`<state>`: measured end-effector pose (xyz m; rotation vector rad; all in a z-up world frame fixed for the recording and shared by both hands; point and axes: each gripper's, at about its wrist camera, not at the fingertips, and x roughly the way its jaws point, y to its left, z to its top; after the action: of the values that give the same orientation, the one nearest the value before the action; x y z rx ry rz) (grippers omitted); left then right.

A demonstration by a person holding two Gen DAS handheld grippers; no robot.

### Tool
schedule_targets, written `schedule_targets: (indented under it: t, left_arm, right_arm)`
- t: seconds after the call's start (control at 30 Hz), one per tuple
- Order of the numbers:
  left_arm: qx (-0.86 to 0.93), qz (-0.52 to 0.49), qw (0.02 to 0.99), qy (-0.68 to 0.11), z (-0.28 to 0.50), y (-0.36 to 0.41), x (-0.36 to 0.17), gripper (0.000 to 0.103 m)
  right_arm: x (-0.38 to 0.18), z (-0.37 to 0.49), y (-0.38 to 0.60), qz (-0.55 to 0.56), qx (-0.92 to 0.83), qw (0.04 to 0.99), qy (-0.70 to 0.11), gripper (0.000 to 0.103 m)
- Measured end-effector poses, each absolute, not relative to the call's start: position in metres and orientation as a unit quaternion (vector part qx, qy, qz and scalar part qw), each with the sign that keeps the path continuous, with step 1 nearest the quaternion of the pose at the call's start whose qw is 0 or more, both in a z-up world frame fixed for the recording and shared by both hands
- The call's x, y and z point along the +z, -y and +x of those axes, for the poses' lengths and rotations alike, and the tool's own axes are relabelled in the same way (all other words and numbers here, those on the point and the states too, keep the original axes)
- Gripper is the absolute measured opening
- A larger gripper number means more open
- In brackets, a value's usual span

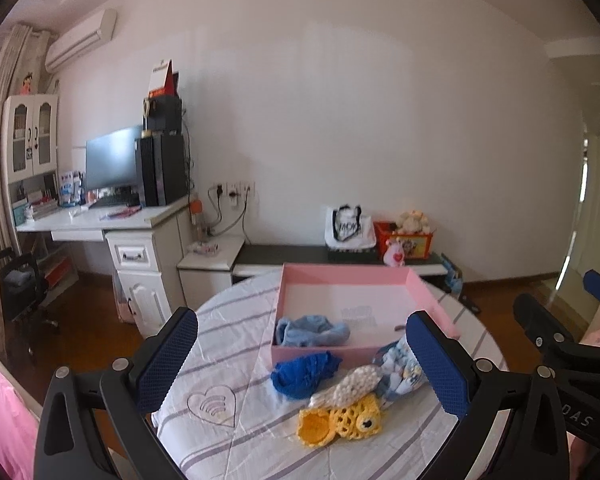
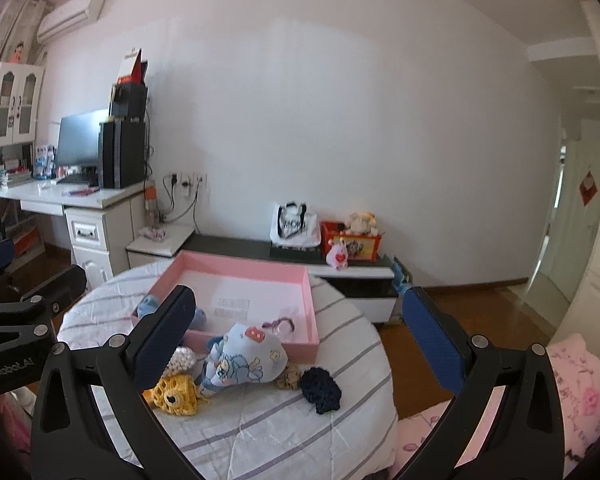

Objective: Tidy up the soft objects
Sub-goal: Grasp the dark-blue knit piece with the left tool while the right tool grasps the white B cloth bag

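both grippers wide open, empty | yellow crochet toy looks light, squishy | pinch its middle

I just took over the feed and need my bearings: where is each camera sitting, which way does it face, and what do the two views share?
Left wrist: on the left gripper, facing the pink box and far wall; its open blue fingers and the right gripper at right show.
Right wrist: on the right gripper, same heading; the left gripper at left shows.
Shared: pink box, yellow crochet toy, printed pouch, striped round table.
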<state>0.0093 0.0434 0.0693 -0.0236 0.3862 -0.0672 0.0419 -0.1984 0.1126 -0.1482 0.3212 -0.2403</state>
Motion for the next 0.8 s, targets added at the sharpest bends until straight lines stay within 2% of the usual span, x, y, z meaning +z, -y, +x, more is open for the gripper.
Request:
schedule_targets:
  t: [0.53,0.8]
  left_arm:
    - [-0.042,-0.033,0.941,-0.334,0.110,-0.058,0.022,0.103]
    - [-0.060,-0.036,0.917,-0.393,0.168,-0.054,-0.009,0.103]
  right_arm:
    - [0.028,0.128,0.215,-0.048,-0.125,0.936,-0.327,0.103]
    - [-0.006,0.165,0.224,-0.017,-0.100,0.922,-0.374,0.103]
